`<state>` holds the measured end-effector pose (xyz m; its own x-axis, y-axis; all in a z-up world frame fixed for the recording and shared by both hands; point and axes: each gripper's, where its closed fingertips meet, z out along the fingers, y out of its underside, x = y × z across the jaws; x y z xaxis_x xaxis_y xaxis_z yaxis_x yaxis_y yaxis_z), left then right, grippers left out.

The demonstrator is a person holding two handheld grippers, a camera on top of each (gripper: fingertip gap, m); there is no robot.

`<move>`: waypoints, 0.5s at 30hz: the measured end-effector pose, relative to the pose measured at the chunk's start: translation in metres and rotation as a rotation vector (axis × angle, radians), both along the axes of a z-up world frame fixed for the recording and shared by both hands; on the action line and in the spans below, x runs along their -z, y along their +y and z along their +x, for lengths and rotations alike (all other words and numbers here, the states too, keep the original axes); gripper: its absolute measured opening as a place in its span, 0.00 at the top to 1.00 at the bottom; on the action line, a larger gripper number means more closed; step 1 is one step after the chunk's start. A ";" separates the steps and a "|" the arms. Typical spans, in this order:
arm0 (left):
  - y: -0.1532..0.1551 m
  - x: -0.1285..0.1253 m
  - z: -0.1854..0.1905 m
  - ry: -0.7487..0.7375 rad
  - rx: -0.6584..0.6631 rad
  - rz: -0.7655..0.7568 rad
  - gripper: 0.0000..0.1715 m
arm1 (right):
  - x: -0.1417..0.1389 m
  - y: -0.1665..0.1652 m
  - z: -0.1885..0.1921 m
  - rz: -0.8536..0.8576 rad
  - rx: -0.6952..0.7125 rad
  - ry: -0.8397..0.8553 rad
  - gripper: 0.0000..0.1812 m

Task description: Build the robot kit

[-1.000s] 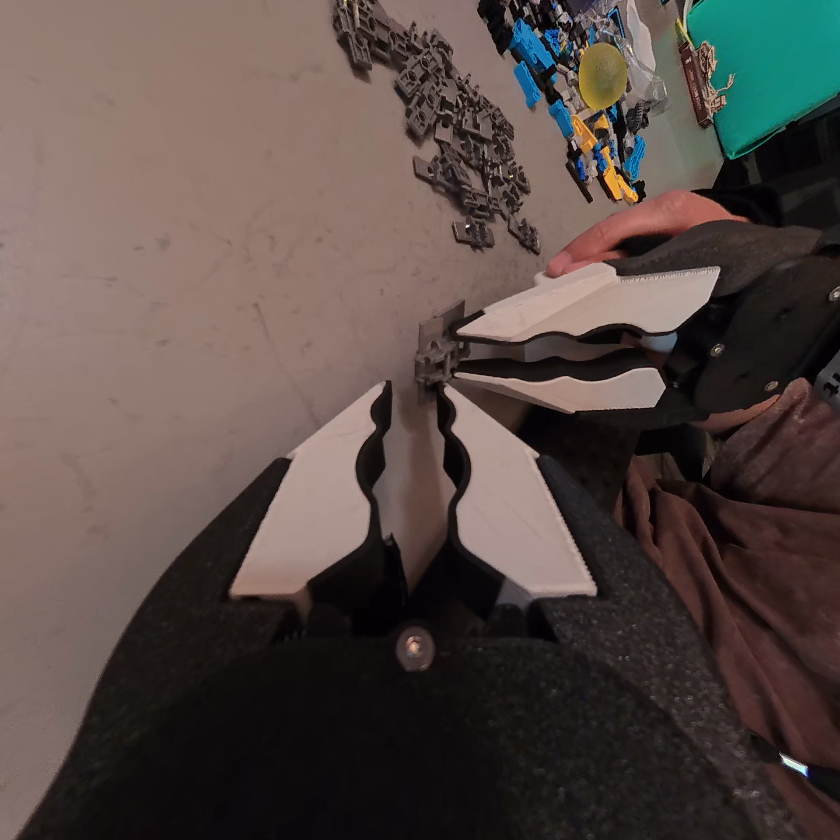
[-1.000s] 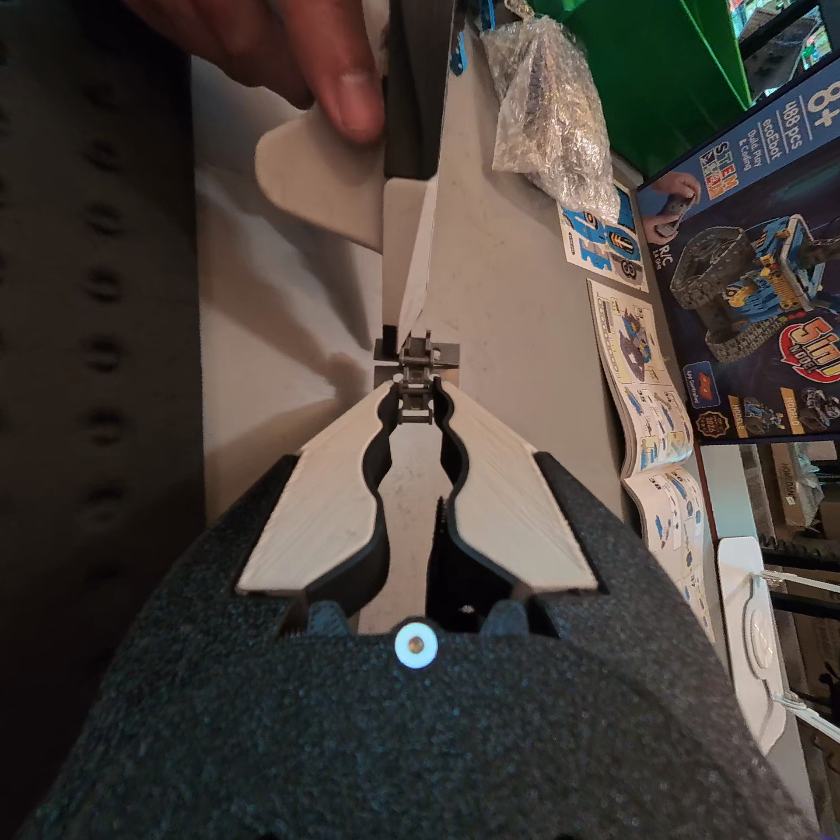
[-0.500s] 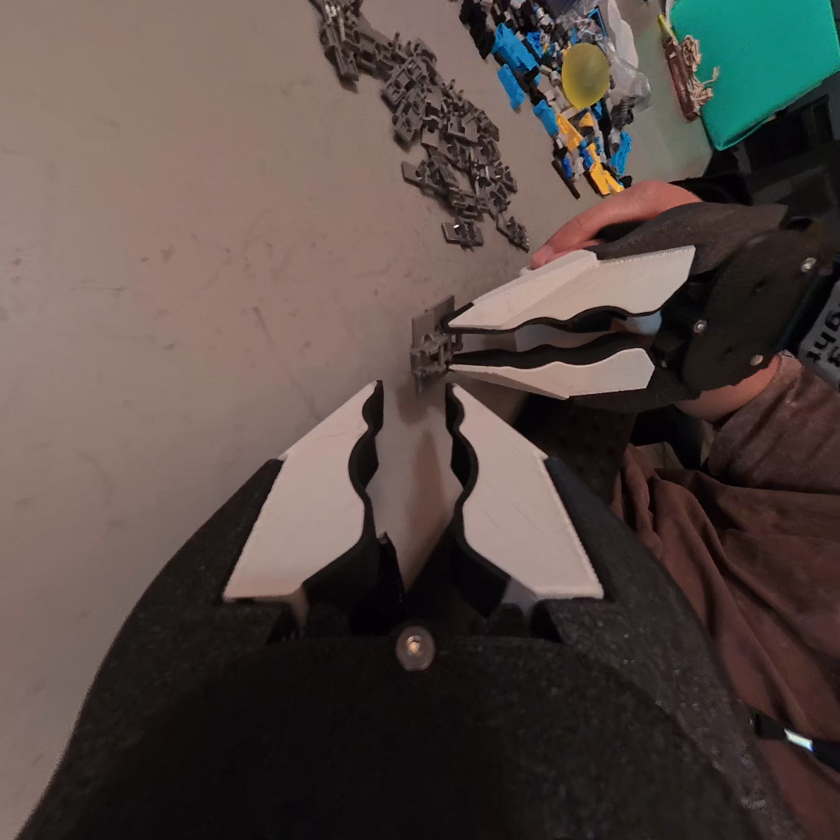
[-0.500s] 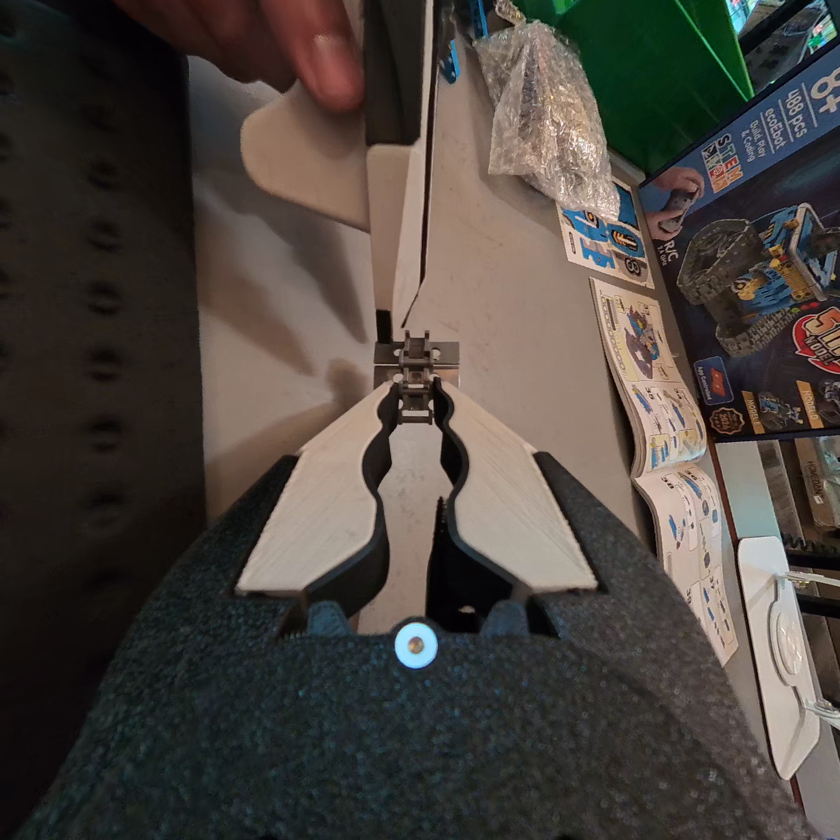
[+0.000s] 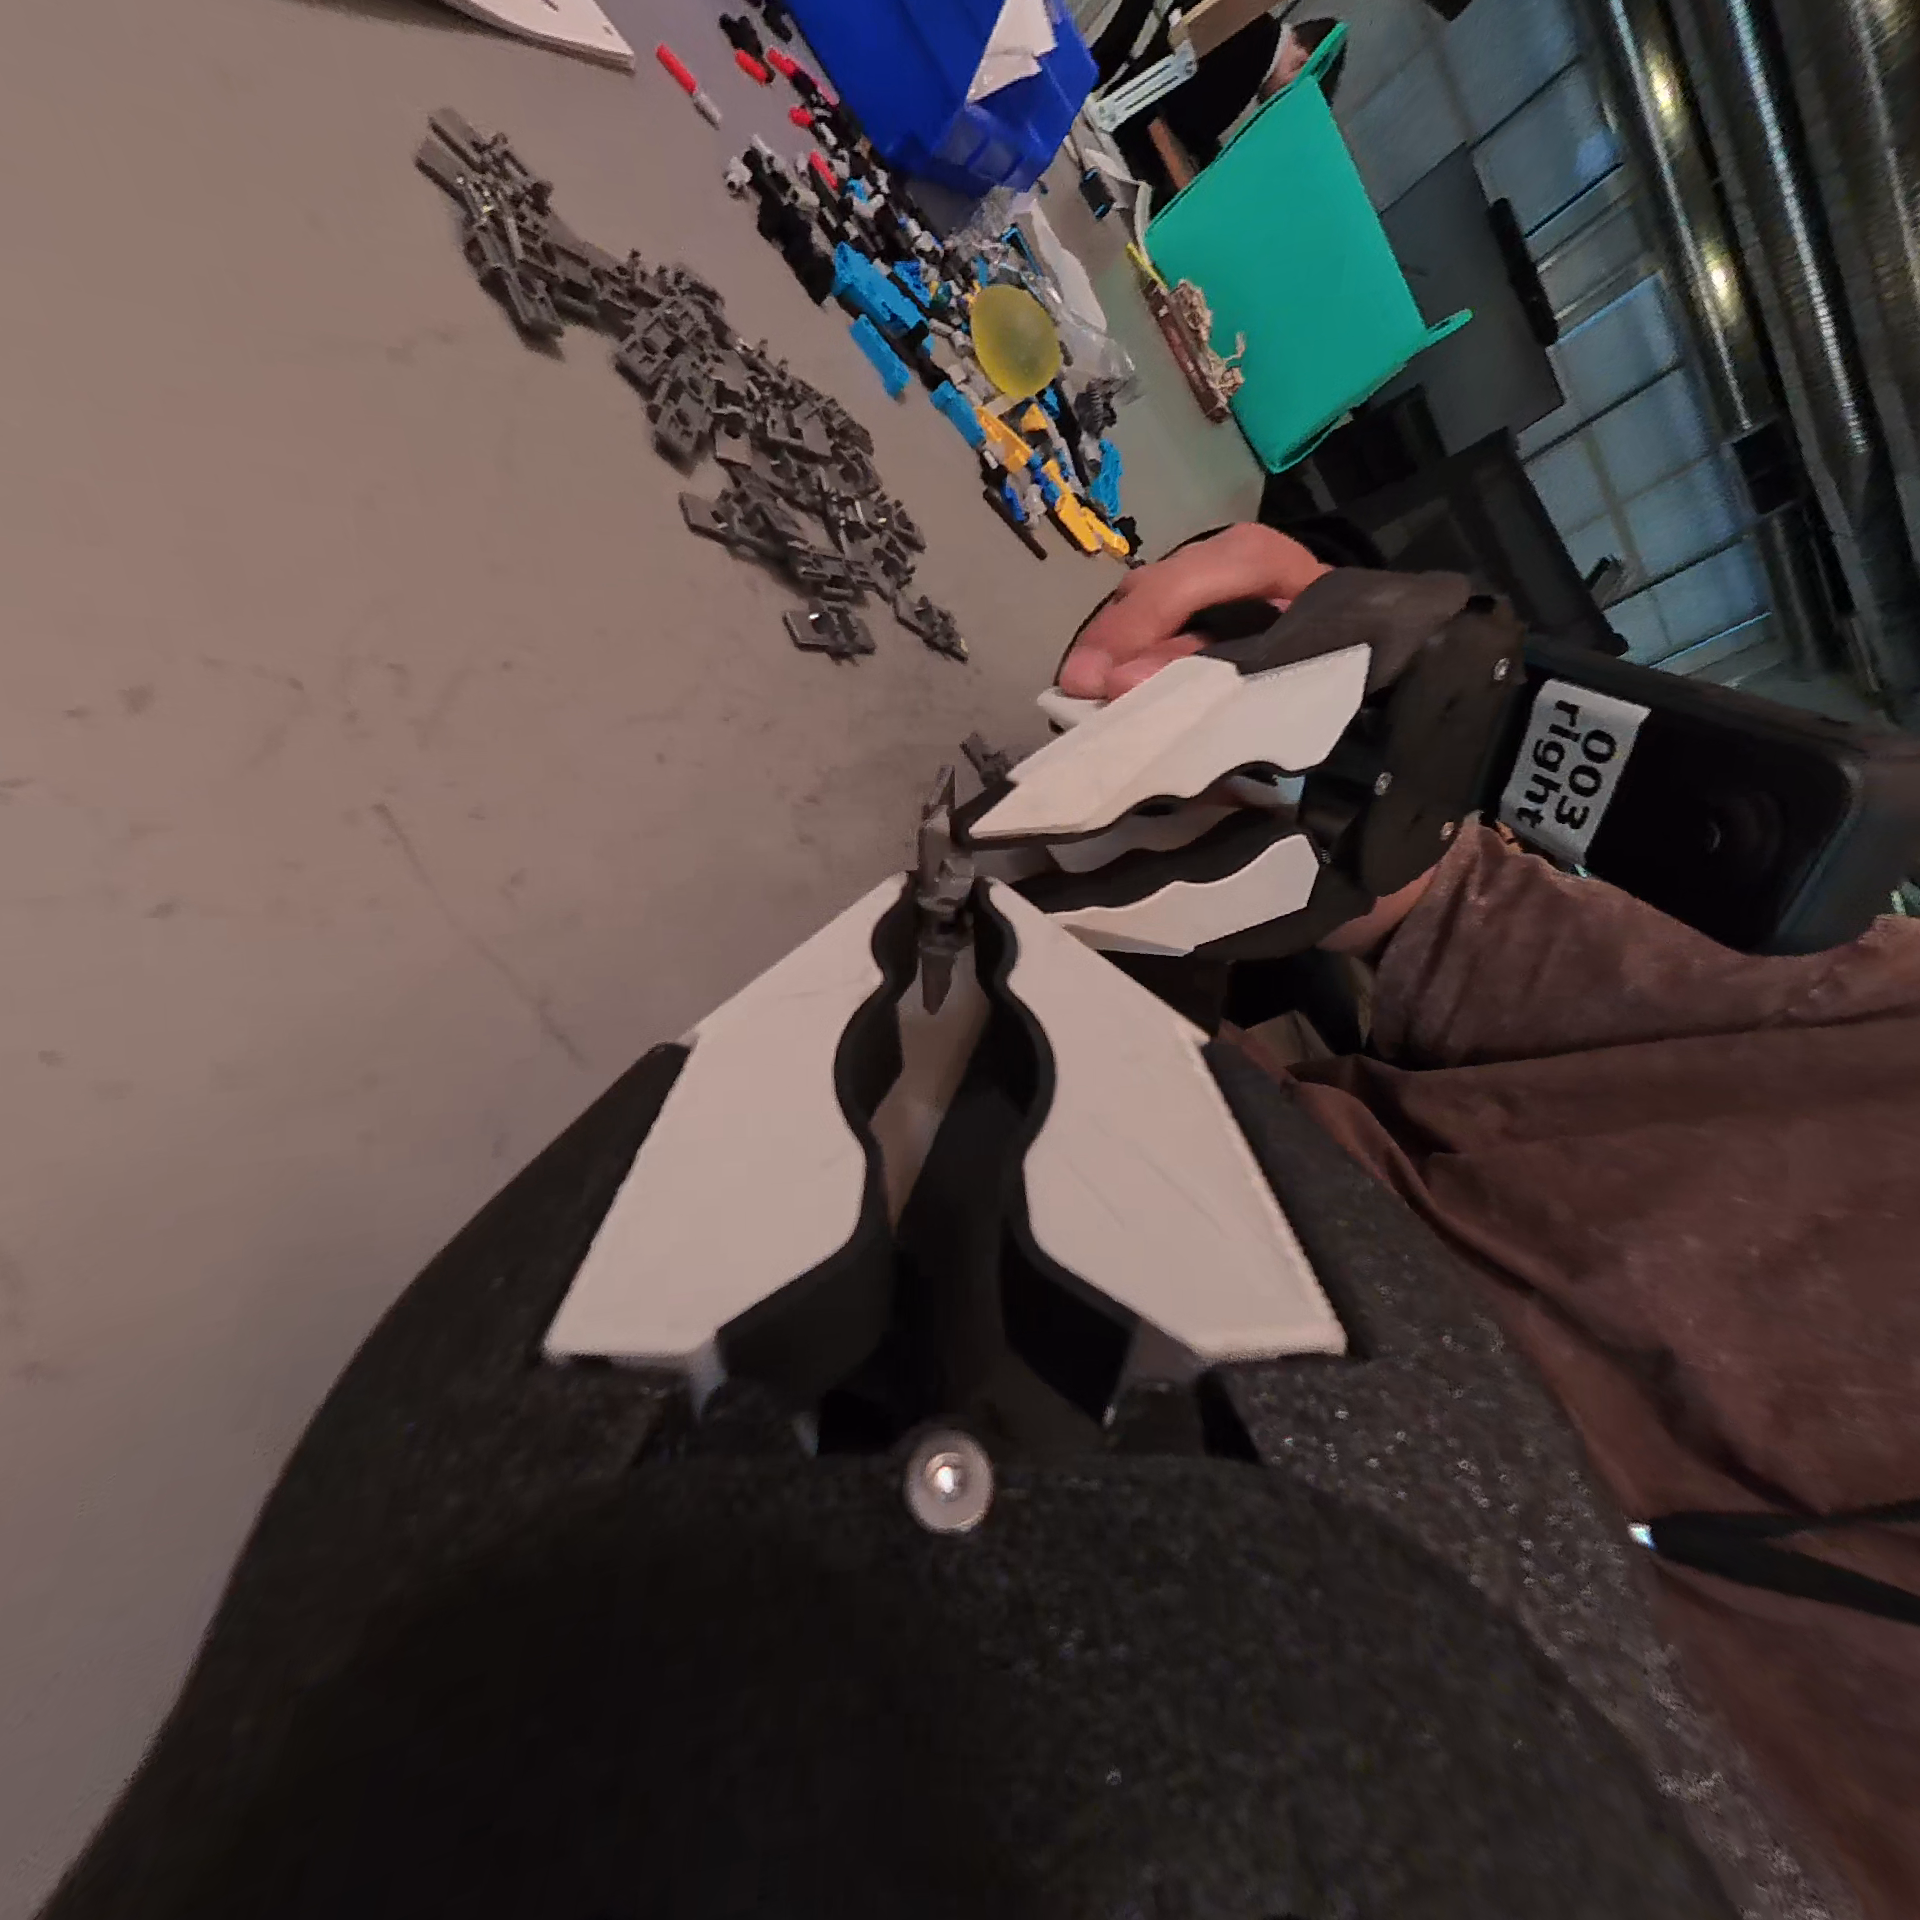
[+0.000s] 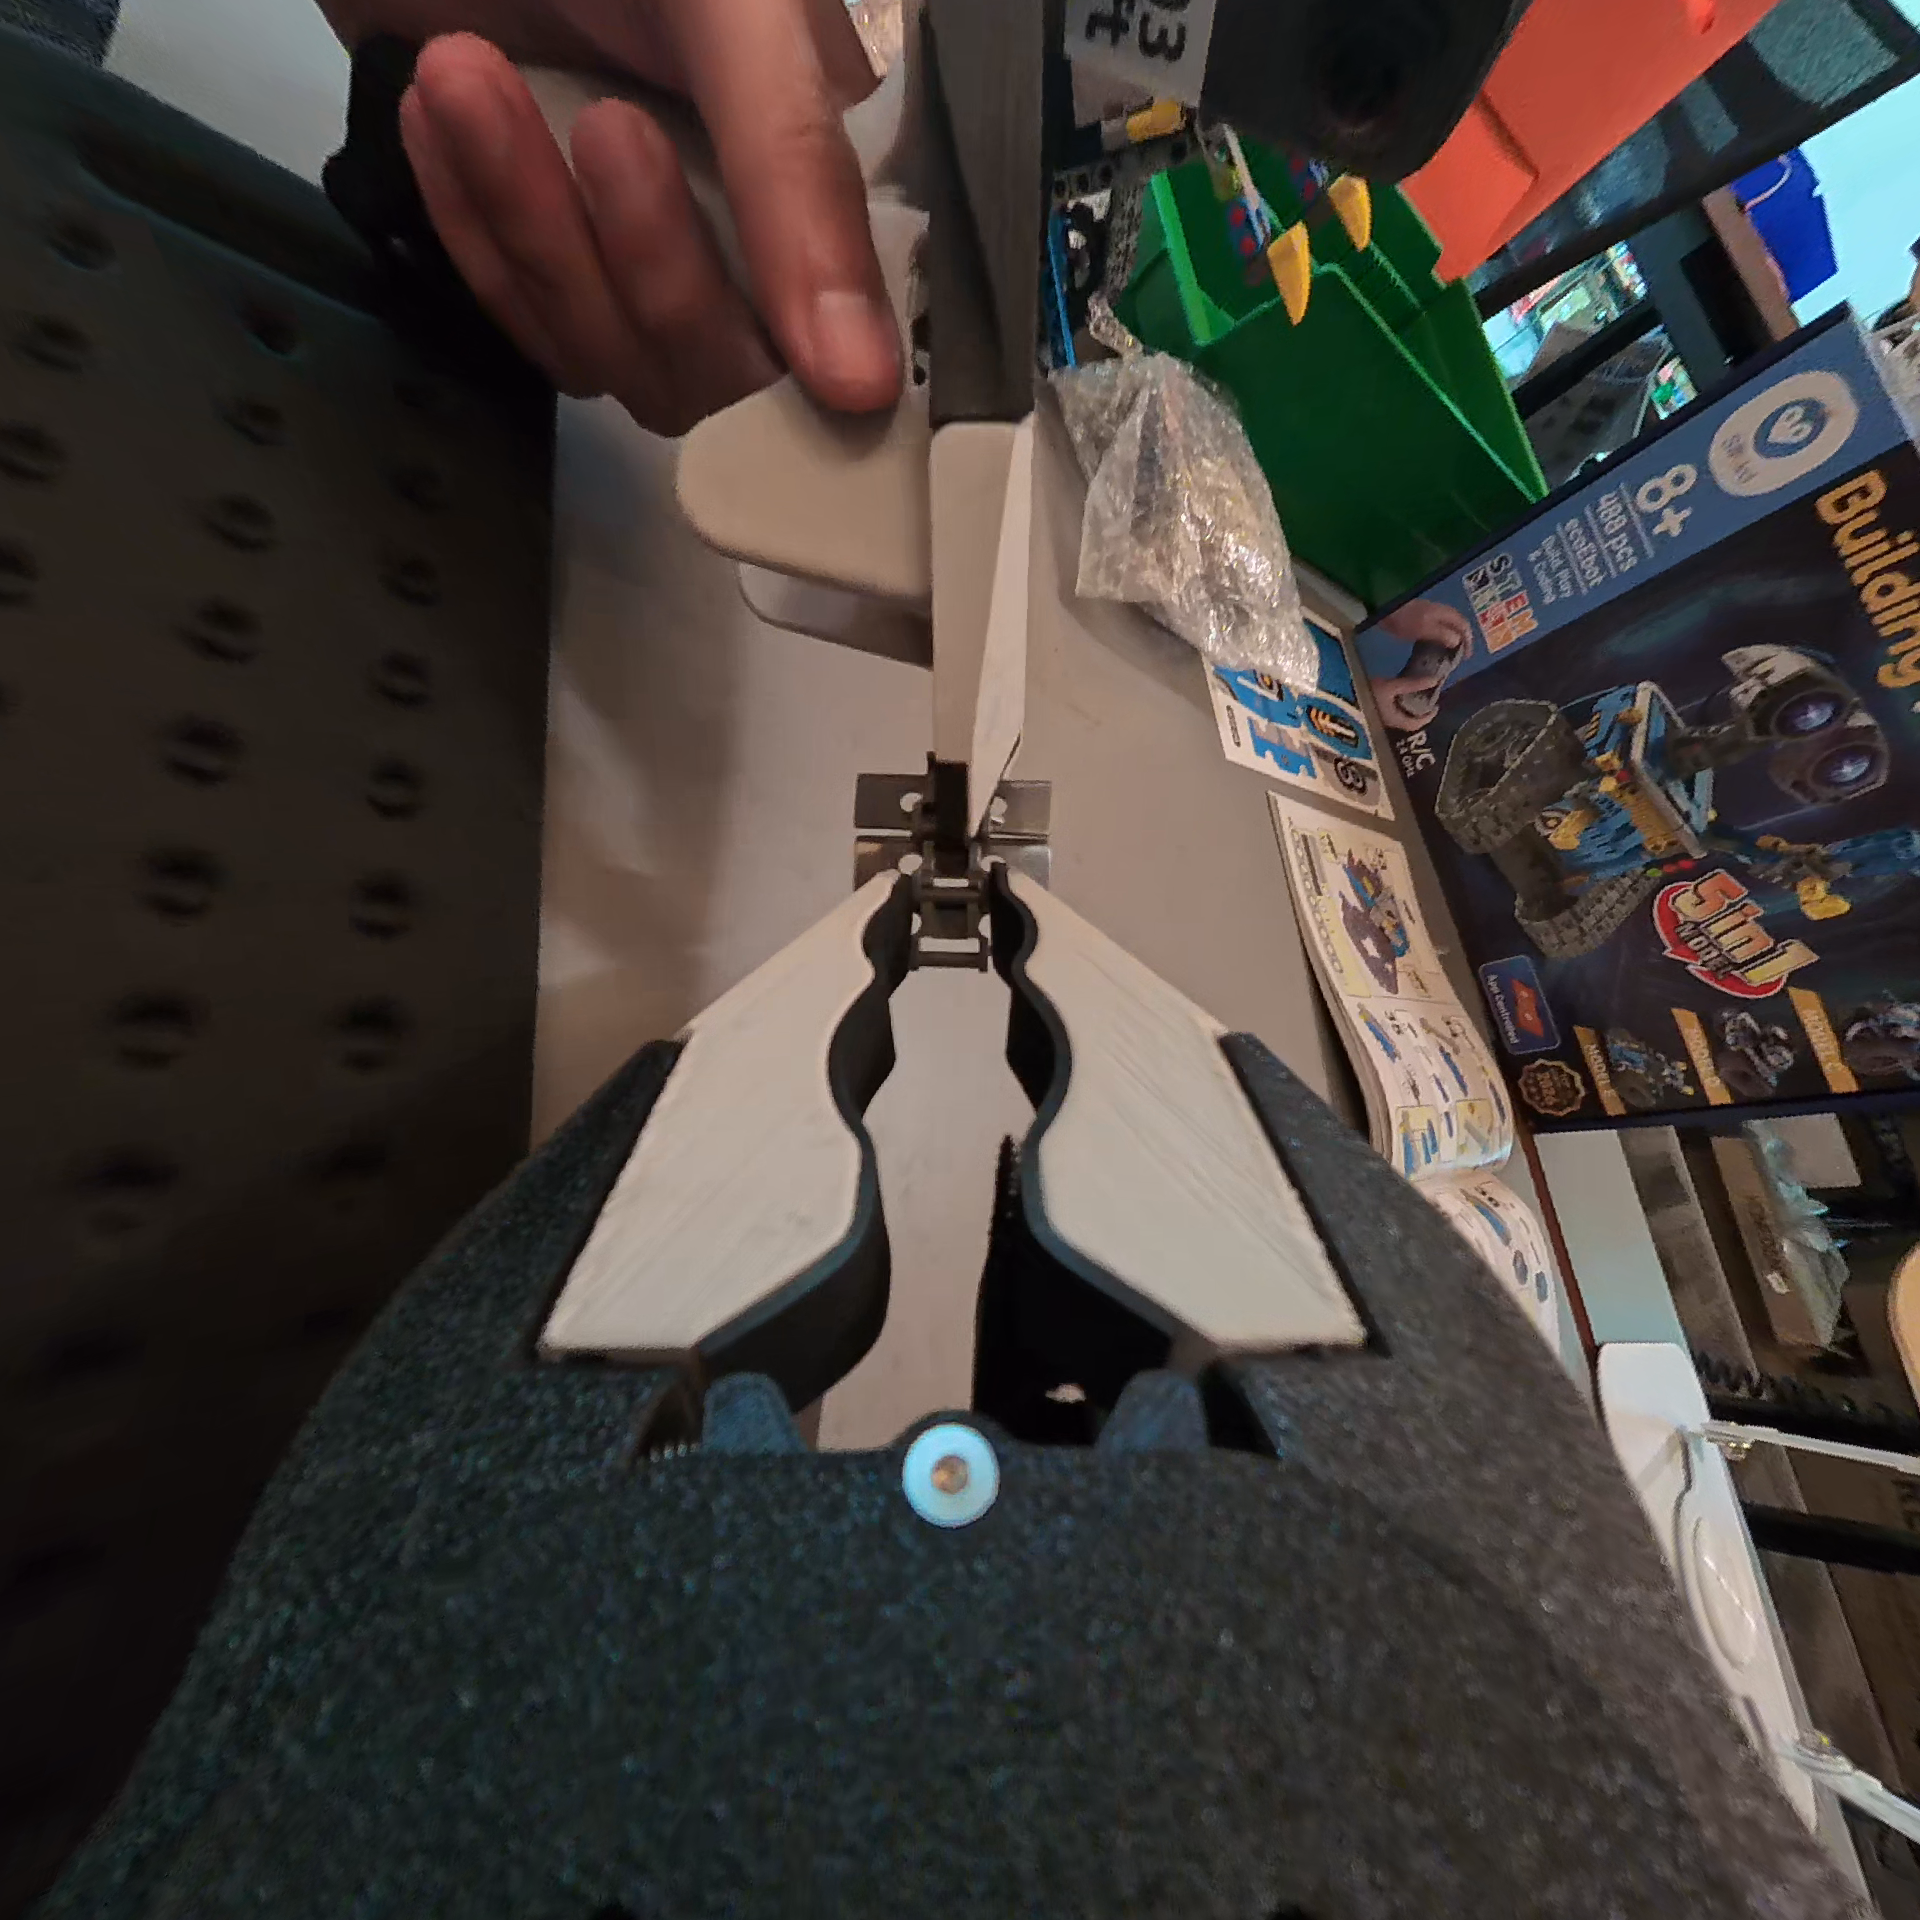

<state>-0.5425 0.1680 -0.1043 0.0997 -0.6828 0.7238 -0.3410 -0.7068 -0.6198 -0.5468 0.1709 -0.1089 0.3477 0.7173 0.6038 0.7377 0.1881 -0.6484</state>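
A short chain of grey plastic track links (image 5: 940, 894) is held between both grippers above the grey table (image 5: 312, 727). My left gripper (image 5: 943, 896) is shut on its near end. My right gripper (image 5: 971, 831) comes in from the right, a hand (image 5: 1174, 613) on its handle, and grips the other end. In the right wrist view, my right gripper (image 6: 948, 896) is shut on a grey link (image 6: 948, 930), with a flat link plate (image 6: 894, 816) just beyond. The left gripper (image 6: 961, 774) reaches down from above onto the same chain.
A pile of loose grey links (image 5: 748, 447) lies further along the table, then blue, yellow and black parts (image 5: 935, 353), a yellow ball (image 5: 1013, 338) and a blue bin (image 5: 935, 73). A bubble-wrap bag (image 6: 1174, 520), booklet (image 6: 1392, 1018) and toy box (image 6: 1683, 790) lie to the right. The grippers are tip to tip, or close to it.
My left gripper was open just short of the link chain; it has moved in and shut on it. The right gripper has kept its hold. Both views have tilted.
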 end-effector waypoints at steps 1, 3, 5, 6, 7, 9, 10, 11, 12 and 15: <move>-0.001 -0.002 0.000 -0.013 0.005 -0.002 0.95 | -0.002 -0.001 0.000 0.006 -0.003 0.006 0.92; -0.002 -0.005 -0.001 -0.036 0.014 0.001 0.95 | -0.005 -0.002 -0.001 0.020 -0.012 0.018 0.92; -0.004 -0.010 -0.001 -0.056 0.021 0.024 0.95 | -0.010 -0.004 -0.002 0.047 -0.019 0.024 0.92; -0.005 -0.013 -0.002 -0.072 0.025 0.042 0.95 | -0.013 -0.005 -0.002 0.056 -0.024 0.036 0.92; -0.006 -0.017 -0.003 -0.094 0.029 0.050 0.96 | -0.017 -0.006 -0.003 0.067 -0.029 0.058 0.92; -0.007 -0.023 -0.004 -0.123 0.037 0.051 0.96 | -0.024 -0.008 -0.004 0.063 -0.042 0.101 0.92; -0.008 -0.024 -0.004 -0.126 0.037 0.054 0.96 | -0.025 -0.008 -0.004 0.054 -0.048 0.115 0.92; -0.007 -0.025 -0.003 -0.128 0.037 0.055 0.96 | -0.026 -0.008 -0.004 0.056 -0.054 0.130 0.92; -0.007 -0.024 -0.003 -0.122 0.035 0.057 0.96 | -0.026 -0.008 -0.004 0.056 -0.056 0.142 0.92; -0.006 -0.019 -0.002 -0.092 0.033 0.064 0.96 | -0.020 -0.007 -0.003 0.000 -0.061 0.158 0.92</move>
<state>-0.5444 0.1616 -0.0855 0.0115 -0.7299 0.6834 -0.3035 -0.6538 -0.6931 -0.5496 0.1641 -0.0889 0.3938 0.7400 0.5453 0.6139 0.2298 -0.7552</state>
